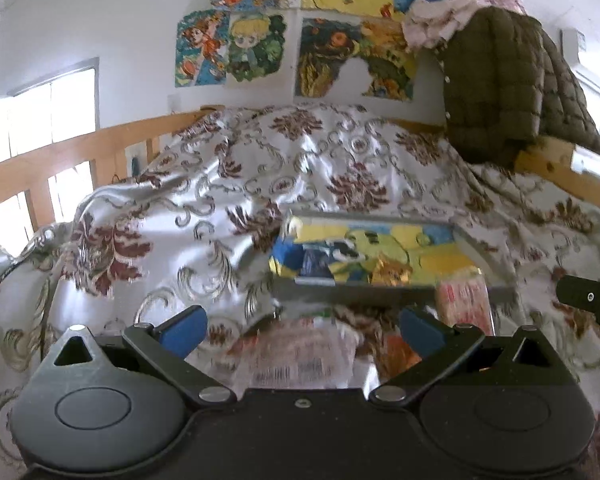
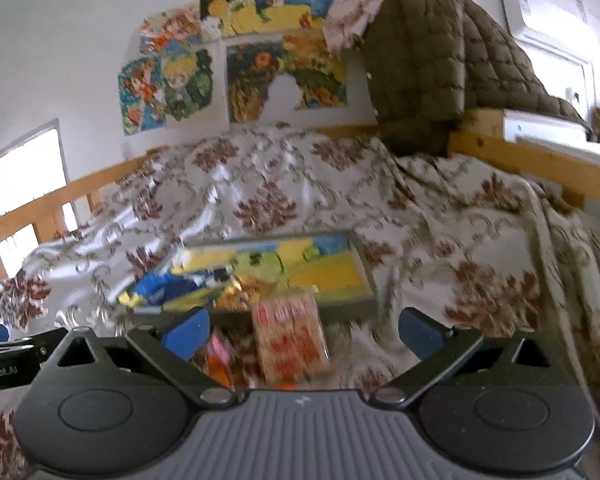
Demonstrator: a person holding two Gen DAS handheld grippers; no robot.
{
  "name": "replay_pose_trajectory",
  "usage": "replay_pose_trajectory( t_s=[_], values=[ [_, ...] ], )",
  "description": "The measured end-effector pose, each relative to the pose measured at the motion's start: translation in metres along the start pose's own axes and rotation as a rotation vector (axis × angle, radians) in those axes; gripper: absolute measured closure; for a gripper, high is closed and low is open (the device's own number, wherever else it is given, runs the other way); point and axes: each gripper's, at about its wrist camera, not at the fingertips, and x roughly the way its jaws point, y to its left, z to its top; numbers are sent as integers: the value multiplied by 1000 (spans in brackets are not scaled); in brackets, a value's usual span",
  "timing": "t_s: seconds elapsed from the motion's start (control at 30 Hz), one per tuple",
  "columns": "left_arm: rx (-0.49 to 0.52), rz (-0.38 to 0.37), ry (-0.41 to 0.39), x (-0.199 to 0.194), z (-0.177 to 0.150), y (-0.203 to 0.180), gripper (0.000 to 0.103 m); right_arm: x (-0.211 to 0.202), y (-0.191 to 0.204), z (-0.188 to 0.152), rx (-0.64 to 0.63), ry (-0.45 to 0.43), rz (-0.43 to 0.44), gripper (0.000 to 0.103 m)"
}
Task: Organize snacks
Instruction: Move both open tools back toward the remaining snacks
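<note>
Blur smears snack packets (image 1: pixel 300 360) between wide-spread left tongs (image 1: pixel 304 330).

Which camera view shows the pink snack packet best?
The right wrist view: the pink snack packet lies between the open right claw fingers, whole though blurred, before the tray. In the left wrist view only part of it shows, at the right, behind a finger of the left claw.

tray (image 2: pixel 364 304): shallow, grey-rimmed, colourful cartoon base, centre of bed | blue and gold packets (image 2: pixel 172 288): inside tray, left end | pink-red snack pack (image 2: pixel 290 340): tilted against tray's near rim | clear barcode packet (image 1: pixel 296 360): near, blurred
</note>
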Motion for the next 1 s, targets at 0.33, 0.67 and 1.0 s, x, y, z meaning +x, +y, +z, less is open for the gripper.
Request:
replay_pose_trajectory(
  t_s=[0.33, 0.67, 1.0],
  values=[
    [130, -22, 110, -11, -24, -17, 1, -19, -1, -16, 15, 156, -92, 0],
    [151, 14, 204, -17, -40, -11, 1, -19, 24, -34, -117, 266, -106, 0],
    [128, 75, 235, -20, -39, -2, 1, -19, 38, -41, -186, 310, -81, 0]
  ],
)
